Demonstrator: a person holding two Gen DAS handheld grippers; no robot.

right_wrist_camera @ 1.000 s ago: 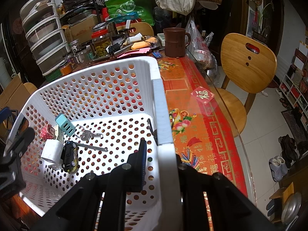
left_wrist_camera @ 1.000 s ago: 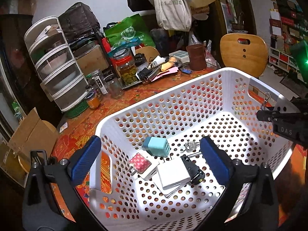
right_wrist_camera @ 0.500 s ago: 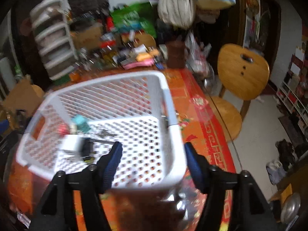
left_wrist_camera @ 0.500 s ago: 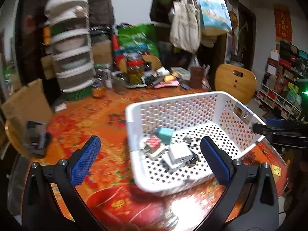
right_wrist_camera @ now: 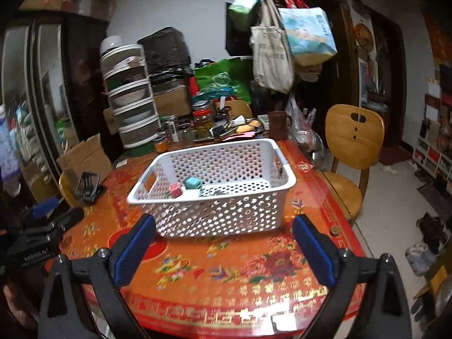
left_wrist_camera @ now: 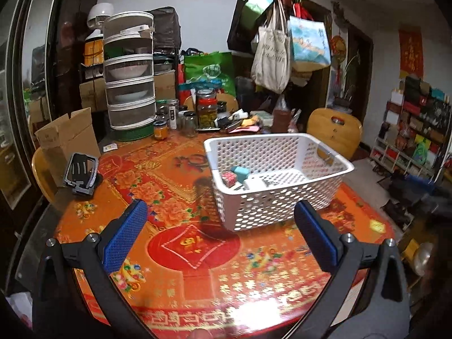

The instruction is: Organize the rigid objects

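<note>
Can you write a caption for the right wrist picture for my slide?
Open right gripper above the orange tablecloth, facing a white basket holding small things.

Both my wrist cameras look forward, tilted down.
Each sees the white basket [left_wrist_camera: 278,175] [right_wrist_camera: 214,195] ahead, beyond its claw's fingertips.

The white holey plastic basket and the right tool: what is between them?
Nothing stands there. In the right wrist view, only bare red and orange flowery tablecloth lies between the white holey plastic basket and the open right tool.
</note>
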